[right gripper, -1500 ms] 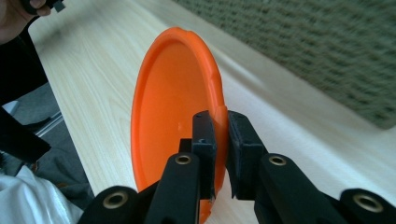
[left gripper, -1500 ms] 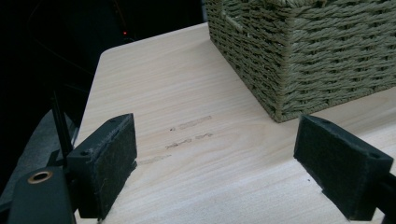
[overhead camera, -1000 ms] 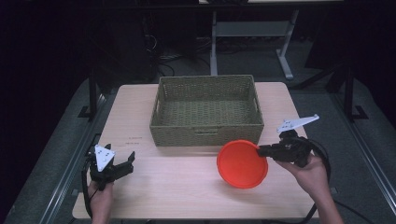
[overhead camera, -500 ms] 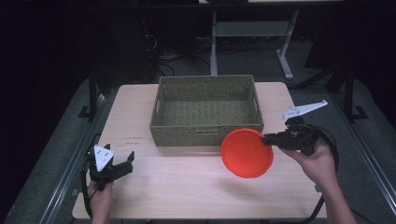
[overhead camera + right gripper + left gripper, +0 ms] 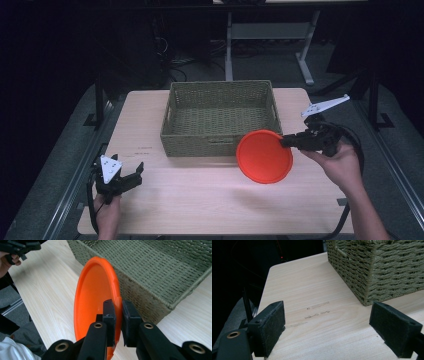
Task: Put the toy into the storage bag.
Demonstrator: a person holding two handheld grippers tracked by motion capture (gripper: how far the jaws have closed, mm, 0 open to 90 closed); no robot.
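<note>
While the right gripper [image 5: 286,141] pinches the orange plate's [image 5: 263,157] rim, table [image 5: 200,200] lies open.

Overhead light lit the table [image 5: 200,195] evenly; surroundings were dark. Shadows fell soft; the gripper views were slightly blurred.

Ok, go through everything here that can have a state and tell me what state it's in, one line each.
Orange plate: lifted off the table, tilted, clamped at its rim.
Right gripper: jaws shut on the plate's rim.
Left gripper: jaws open, nothing between them, low over the table.
Woven basket: upright on the table, empty.
</note>
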